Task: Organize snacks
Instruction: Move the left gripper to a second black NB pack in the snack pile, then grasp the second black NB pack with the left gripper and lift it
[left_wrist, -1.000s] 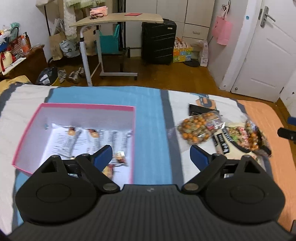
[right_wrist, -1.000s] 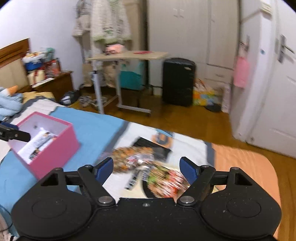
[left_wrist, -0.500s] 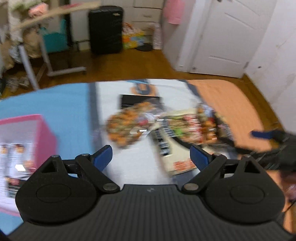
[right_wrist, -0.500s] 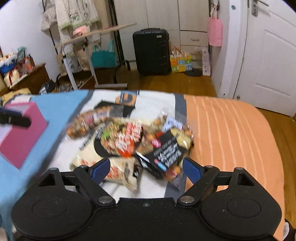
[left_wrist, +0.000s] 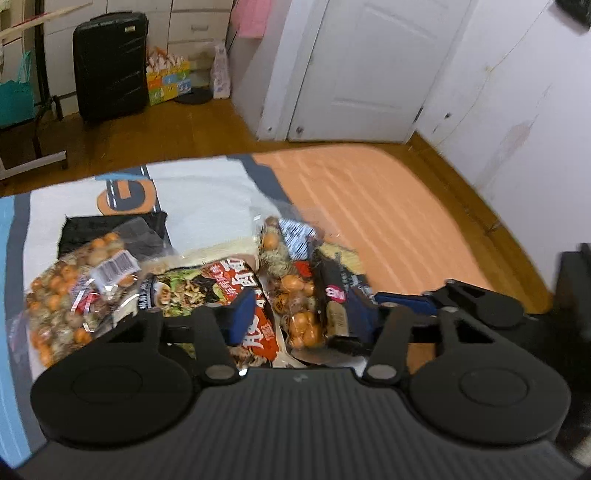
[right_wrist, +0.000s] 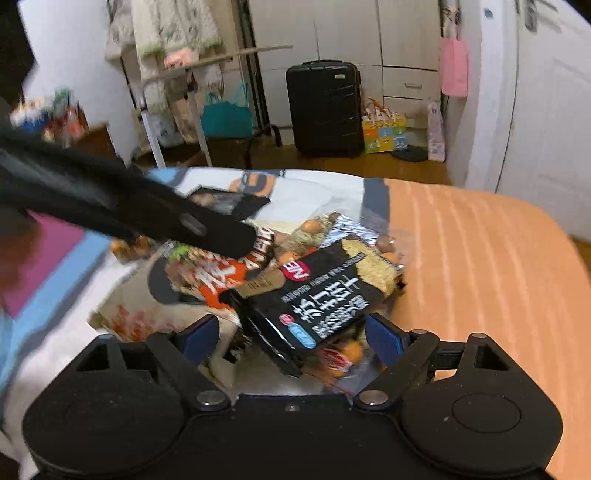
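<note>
Right now your left gripper (left_wrist: 306, 314) hangs spread over the snack pile (left_wrist: 207, 288), and your right gripper (right_wrist: 291, 338), also spread, straddles the black packet (right_wrist: 314, 295).

A black noodle packet (right_wrist: 321, 291) lies tilted atop the heaped snack bags (left_wrist: 207, 291), overlapping the red-orange packet (right_wrist: 221, 277).

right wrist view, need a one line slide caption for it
Open right gripper poised over a black snack packet atop the snack pile on the bed, with the left gripper reaching in alongside.
</note>
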